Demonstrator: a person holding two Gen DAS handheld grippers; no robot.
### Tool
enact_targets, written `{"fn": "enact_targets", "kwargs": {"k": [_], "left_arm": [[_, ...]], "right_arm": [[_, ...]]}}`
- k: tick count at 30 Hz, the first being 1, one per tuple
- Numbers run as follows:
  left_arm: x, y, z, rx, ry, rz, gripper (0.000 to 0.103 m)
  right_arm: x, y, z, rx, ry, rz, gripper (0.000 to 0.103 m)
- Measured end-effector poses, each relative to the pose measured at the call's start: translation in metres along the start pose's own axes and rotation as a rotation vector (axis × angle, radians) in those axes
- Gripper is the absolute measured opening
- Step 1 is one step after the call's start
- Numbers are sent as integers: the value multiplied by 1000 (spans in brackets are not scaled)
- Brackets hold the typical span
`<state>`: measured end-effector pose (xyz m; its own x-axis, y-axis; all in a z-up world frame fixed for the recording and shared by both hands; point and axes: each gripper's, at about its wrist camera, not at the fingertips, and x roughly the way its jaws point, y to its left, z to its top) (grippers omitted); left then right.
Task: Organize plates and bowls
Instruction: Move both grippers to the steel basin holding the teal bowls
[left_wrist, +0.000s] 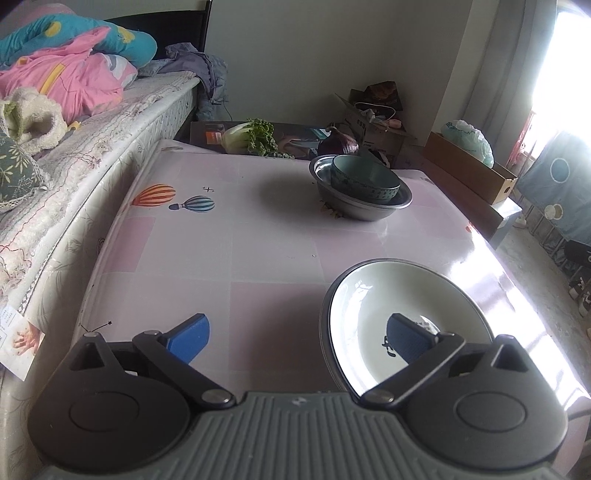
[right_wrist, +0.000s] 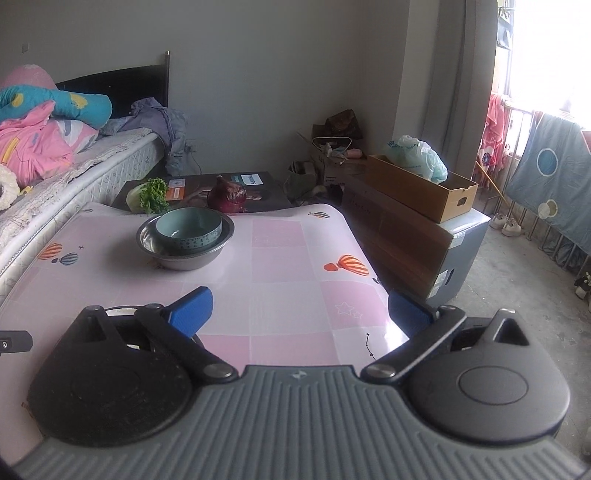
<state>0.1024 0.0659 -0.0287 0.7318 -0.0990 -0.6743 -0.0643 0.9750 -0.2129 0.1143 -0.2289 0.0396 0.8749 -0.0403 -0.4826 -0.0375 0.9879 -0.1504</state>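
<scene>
Left wrist view, glossy round plate (left_wrist: 399, 317), ceramic bowl (left_wrist: 364, 183) in steel basin (left_wrist: 354, 210)

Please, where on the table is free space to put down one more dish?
The table is bare through its middle, between the balloon print and the white plate. The far edge is crowded: teal bowl inside metal basin, with lettuce and onion behind.

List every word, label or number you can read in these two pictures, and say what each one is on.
None can be read for certain.
Flat dark box: orange and blue labels, print too blurred.
Teal bowl: ring of marks around the outside, too small.
White plate: dark mark, partly hidden.
Card beside the table: tiny print.
</scene>
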Motion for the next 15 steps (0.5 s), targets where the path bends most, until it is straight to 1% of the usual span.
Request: {"fn": "enact_targets", "kwargs": {"k": [3,8,12,15], "left_arm": [[1,1,2,4,14,10,103],[0,1,3,-3,6,0,103],[0,1,5,4,-4,12,103],[2,3,5,-14,2,24,103]], "right_arm": [[-3,2,-1,-22,-12,-10,102],[-7,1,-2,-30,-33,-17,102],[-8,-6,-3,13,-33,10,102],[-8,-11,-4,41,-34,42,102]]}}
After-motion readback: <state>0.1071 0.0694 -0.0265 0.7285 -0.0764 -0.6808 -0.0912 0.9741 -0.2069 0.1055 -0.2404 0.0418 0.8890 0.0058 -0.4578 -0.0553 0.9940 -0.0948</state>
